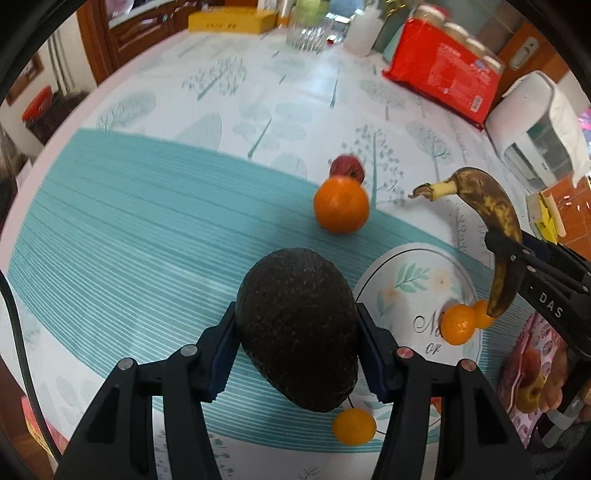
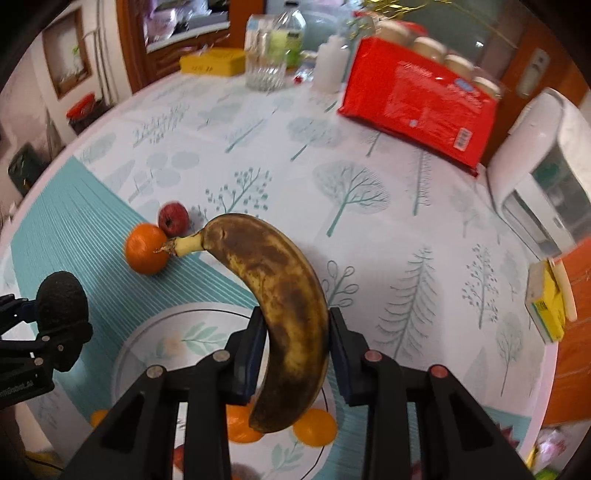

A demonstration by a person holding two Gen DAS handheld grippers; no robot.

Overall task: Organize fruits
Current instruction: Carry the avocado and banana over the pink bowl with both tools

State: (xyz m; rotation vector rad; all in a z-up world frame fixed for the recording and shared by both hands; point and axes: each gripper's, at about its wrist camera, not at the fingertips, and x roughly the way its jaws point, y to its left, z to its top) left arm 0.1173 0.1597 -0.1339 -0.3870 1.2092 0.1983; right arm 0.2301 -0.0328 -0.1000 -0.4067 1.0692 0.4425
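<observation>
My left gripper (image 1: pixel 295 343) is shut on a dark avocado (image 1: pixel 297 328) held above the table beside a white floral plate (image 1: pixel 406 273). My right gripper (image 2: pixel 295 350) is shut on a brown-spotted banana (image 2: pixel 273 295) held over the plate (image 2: pixel 147 339). Small oranges (image 1: pixel 458 325) lie on the plate; another (image 1: pixel 354 426) sits by its rim. A large orange (image 1: pixel 340 205) and a red apple (image 1: pixel 347 168) rest on the teal mat (image 1: pixel 147 221). The avocado also shows in the right wrist view (image 2: pixel 61 299), and the banana shows in the left wrist view (image 1: pixel 491 206).
A red package (image 1: pixel 443 74), a glass (image 1: pixel 306 33), a yellow box (image 1: pixel 229 20) and a white bottle (image 1: pixel 360 33) stand at the table's far side. A white appliance (image 1: pixel 539 122) and a small yellow carton (image 2: pixel 546 302) sit at the right edge.
</observation>
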